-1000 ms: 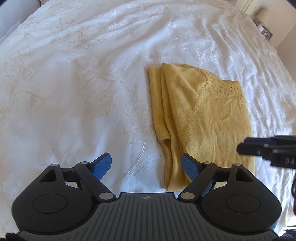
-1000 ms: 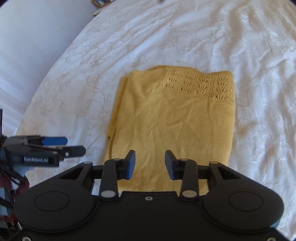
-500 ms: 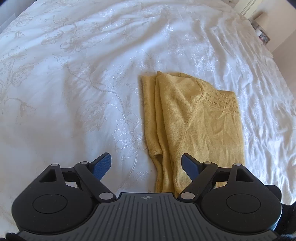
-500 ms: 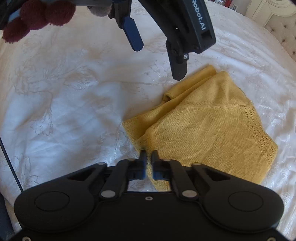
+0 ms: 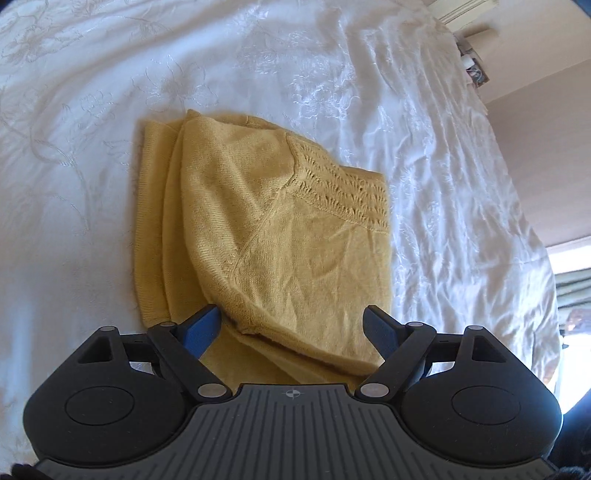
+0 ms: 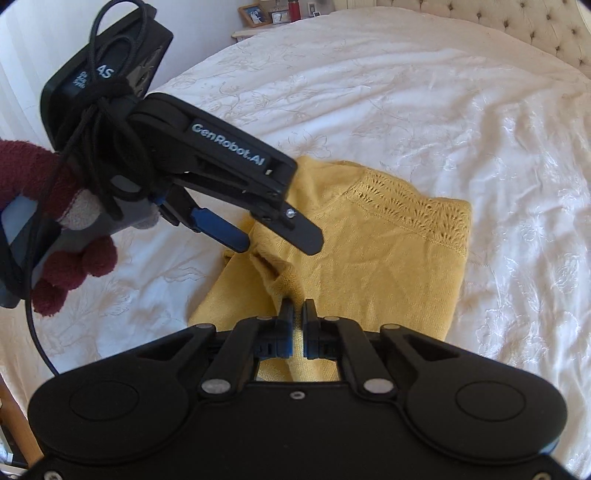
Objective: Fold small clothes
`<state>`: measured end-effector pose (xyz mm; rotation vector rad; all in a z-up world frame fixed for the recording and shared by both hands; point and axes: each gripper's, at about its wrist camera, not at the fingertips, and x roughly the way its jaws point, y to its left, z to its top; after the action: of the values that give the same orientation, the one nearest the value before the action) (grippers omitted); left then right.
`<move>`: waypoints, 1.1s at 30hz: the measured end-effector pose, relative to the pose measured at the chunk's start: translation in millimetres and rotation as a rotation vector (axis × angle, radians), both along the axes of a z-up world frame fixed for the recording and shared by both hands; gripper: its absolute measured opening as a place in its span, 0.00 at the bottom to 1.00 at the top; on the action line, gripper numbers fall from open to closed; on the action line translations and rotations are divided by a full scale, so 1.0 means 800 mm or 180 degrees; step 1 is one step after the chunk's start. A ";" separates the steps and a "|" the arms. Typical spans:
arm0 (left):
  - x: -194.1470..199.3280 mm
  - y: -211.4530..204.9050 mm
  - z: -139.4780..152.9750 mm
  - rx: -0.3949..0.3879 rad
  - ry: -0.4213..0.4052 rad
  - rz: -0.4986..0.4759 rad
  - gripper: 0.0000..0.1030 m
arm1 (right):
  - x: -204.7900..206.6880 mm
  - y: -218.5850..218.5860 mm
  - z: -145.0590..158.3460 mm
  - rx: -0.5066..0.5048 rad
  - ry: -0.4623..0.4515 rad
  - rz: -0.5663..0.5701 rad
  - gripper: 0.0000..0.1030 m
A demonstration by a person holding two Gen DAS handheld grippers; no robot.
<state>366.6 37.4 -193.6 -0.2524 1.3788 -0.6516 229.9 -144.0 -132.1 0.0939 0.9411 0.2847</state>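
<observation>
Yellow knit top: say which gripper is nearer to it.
Right. The right gripper is shut on the yellow knit top at its near edge; the left gripper hangs open just above it, not gripping.

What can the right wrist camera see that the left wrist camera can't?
Only the right wrist view shows the left hand-held gripper from outside, open above the yellow knit top, the hand in a dark red glove holding it, picture frames on a bedside table, and the tufted headboard.

Only the left wrist view shows the pink wall and a bright window.

Both show the yellow top lying on the white bedspread. The right hand-held gripper is shut on the top's edge.
</observation>
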 end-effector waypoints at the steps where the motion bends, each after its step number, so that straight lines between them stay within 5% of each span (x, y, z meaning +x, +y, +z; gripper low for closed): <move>1: 0.004 -0.004 -0.005 -0.0015 0.0029 0.0029 0.81 | -0.002 -0.001 0.000 0.0024 0.0007 -0.0006 0.09; 8: 0.035 -0.004 -0.028 0.0001 0.0000 0.0446 0.82 | -0.008 -0.001 0.001 0.0122 0.0021 -0.0051 0.09; 12: 0.040 -0.003 -0.025 0.0086 -0.0148 0.0464 0.82 | -0.012 -0.003 0.000 0.0154 0.0024 -0.0079 0.09; 18: 0.047 0.000 -0.039 0.0034 -0.0021 0.0505 0.80 | -0.017 -0.004 -0.003 0.0202 0.0062 -0.0084 0.09; 19: 0.048 0.002 -0.040 -0.0029 -0.0007 0.0528 0.75 | -0.017 -0.004 -0.003 0.0207 0.0072 -0.0081 0.09; 20: 0.049 0.002 -0.037 -0.0066 -0.0030 0.0537 0.43 | -0.018 -0.003 -0.003 0.0214 0.0078 -0.0077 0.09; 22: 0.050 -0.003 -0.028 0.0100 -0.0159 0.0420 0.19 | -0.018 -0.003 -0.002 0.0238 0.0075 -0.0067 0.09; 28: 0.045 -0.003 0.016 0.0308 -0.0722 -0.0092 0.13 | -0.013 0.021 0.000 0.0426 0.0077 0.0125 0.09; 33: 0.059 0.011 -0.010 0.0472 -0.0556 -0.0070 0.14 | 0.010 0.062 -0.035 0.0346 0.0266 0.0374 0.09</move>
<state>413.5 45.8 -201.2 -0.0602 1.2562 -0.5726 238.2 -94.1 -160.3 0.1515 1.0158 0.4435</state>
